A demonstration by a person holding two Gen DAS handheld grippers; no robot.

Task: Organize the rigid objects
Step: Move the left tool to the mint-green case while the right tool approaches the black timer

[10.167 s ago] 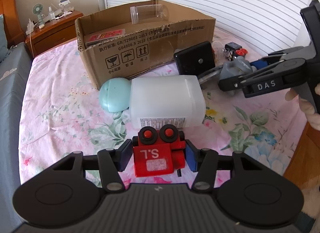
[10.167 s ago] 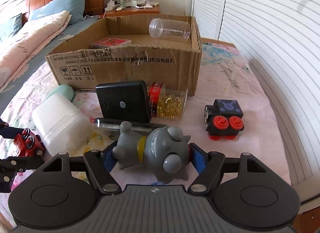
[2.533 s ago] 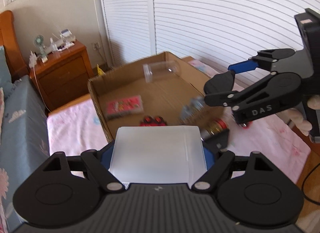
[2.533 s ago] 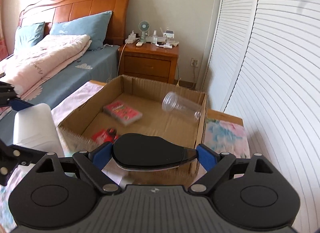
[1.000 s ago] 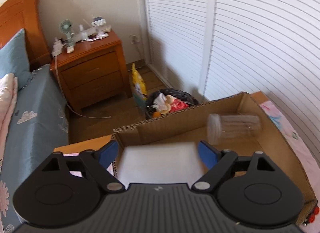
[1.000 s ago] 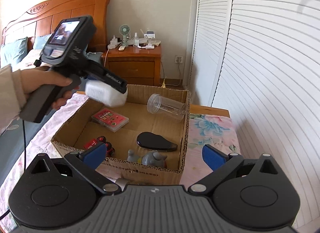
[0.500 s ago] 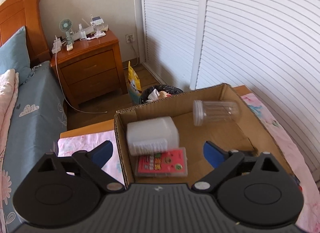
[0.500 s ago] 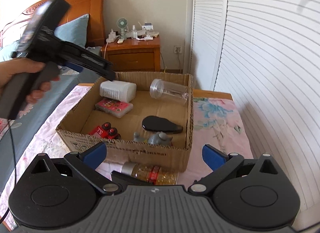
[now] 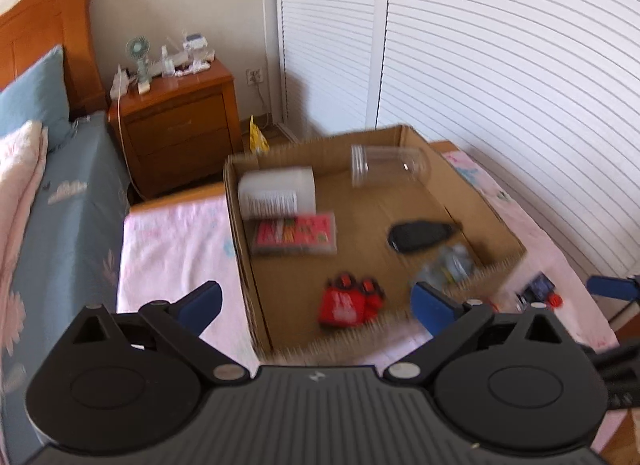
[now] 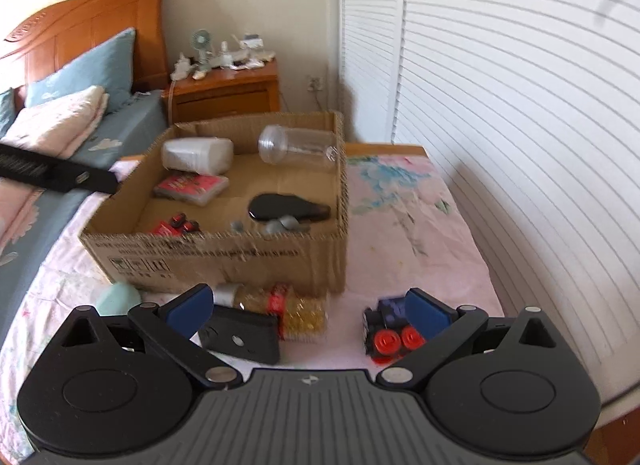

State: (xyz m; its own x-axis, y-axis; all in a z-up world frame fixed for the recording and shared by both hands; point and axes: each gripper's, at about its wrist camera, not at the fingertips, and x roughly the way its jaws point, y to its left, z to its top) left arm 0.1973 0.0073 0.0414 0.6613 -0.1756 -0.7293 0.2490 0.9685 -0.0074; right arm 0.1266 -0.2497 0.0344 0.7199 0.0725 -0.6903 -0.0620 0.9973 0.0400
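Fingers, left gripper (image 9: 316,301): opening wide, nothing between them.
Fingers, right gripper (image 10: 308,307): spread wide, empty.
Placed: white bottle (image 9: 278,193), red toy car (image 9: 348,301), black case (image 9: 420,234) inside cardboard box (image 10: 224,257).
Outstanding: black toy car (image 10: 386,331), amber jar (image 10: 292,309), black device (image 10: 242,335) on bed.
Risk: a hurried reach may pinch the sheet or roll the jar away.

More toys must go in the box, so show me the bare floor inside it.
Free: the brown cardboard box floor between the pink card pack and the black oval case. Crowded: the near wall, with the red toy car and grey figurine.
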